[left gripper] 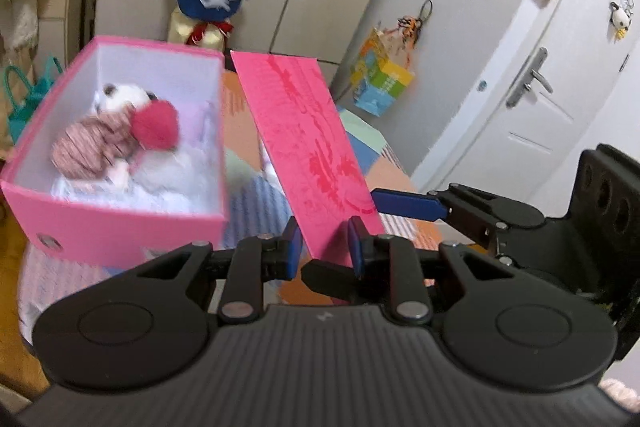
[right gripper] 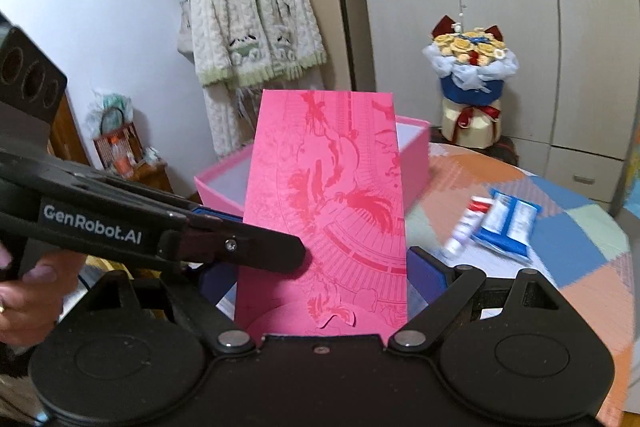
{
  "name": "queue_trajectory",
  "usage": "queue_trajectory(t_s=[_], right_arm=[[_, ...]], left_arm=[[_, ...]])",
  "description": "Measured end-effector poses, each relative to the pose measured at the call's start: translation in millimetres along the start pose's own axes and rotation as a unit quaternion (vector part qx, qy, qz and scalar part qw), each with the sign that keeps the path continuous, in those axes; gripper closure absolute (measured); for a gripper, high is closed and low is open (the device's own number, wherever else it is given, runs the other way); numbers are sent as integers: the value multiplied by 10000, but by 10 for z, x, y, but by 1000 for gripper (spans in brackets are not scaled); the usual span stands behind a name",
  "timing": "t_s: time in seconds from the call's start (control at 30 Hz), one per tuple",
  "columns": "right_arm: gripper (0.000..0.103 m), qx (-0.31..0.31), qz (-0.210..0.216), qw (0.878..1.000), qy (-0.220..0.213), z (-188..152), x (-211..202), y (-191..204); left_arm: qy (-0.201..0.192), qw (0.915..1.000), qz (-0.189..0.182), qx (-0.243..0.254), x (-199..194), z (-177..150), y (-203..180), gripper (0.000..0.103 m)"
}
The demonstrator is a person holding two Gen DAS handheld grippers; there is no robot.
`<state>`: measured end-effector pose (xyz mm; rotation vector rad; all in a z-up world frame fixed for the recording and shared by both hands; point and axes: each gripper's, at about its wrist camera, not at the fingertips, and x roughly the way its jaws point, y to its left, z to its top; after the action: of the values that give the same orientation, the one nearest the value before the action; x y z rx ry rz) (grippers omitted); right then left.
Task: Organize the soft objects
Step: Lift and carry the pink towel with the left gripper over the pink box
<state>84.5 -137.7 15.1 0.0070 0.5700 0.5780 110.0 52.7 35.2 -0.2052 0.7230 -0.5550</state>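
Note:
A flat pink box lid [left gripper: 304, 131] with a red printed pattern is held up tilted over the bed. My left gripper [left gripper: 325, 247] is shut on its near lower edge. My right gripper [right gripper: 322, 275] spans the lid [right gripper: 324, 211] across its width, with a blue pad pressed on each side edge. Behind and left of the lid stands the uncovered pink box [left gripper: 120, 227]. Inside it lie a white plush toy in striped clothes [left gripper: 96, 147] and a red pompom [left gripper: 156, 125]. A hand holds the left gripper at the left edge of the right wrist view.
A patchwork blanket [right gripper: 560, 247] covers the surface, with a toothpaste tube [right gripper: 466, 227] and a blue packet [right gripper: 508, 223] on it. A flower bouquet [right gripper: 470, 67] stands behind the box by the wardrobe. A fluffy robe [right gripper: 252, 27] hangs at left. A white door [left gripper: 540, 87] is at right.

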Motion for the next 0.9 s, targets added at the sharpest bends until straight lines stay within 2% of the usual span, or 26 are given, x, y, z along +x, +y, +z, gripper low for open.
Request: queue_trajectory(t_s=[0.2, 0.43, 0.6, 0.9], right_arm=[[11, 113, 288, 9995, -96, 289, 382, 71], [11, 510, 711, 9962, -42, 488, 949, -21], [10, 620, 719, 9954, -87, 517, 1275, -37], [10, 821, 936, 9917, 322, 540, 1690, -153]], left_arm=[[-206, 9992, 332, -53, -74, 294, 309, 80], [-412, 9966, 699, -169, 30, 514, 706, 80], [-587, 9939, 918, -195, 187, 579, 949, 80], [-385, 9940, 966, -338, 493, 668, 1221, 80]])
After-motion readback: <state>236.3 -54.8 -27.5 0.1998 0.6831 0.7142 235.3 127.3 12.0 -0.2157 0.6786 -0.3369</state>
